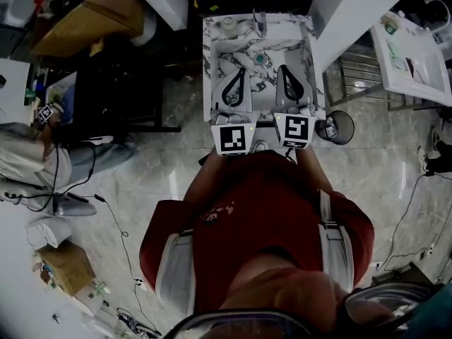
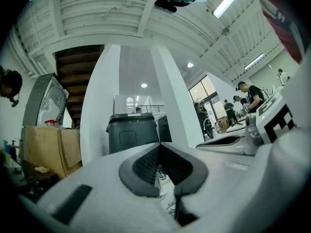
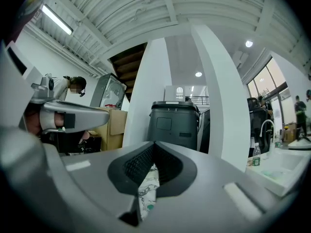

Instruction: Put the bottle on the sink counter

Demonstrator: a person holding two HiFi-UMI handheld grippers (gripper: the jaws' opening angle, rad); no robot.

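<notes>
In the head view both grippers hang side by side over a marble-patterned sink (image 1: pixel 212 55). My left gripper (image 1: pixel 242 70) and my right gripper (image 1: pixel 282 68) each have their jaws closed tip to tip with nothing between them. A small round green-topped thing (image 1: pixel 260 58) lies in the basin just beyond the tips; I cannot tell whether it is the bottle. A pale round item (image 1: pixel 227 25) stands on the counter's back left, beside the faucet (image 1: pixel 260 22). In the left gripper view my left gripper (image 2: pixel 158 147) is shut, as is my right gripper (image 3: pixel 154 144) in its own view.
A clear bottle with a green label (image 3: pixel 256 154) stands on a separate white sink counter (image 1: pixel 413 62) to the right. A dark round bin (image 1: pixel 340 127) sits by the sink's right corner. White pillars flank the sink. A seated person (image 1: pixel 28 154) and cardboard boxes (image 1: pixel 88 13) are at the left.
</notes>
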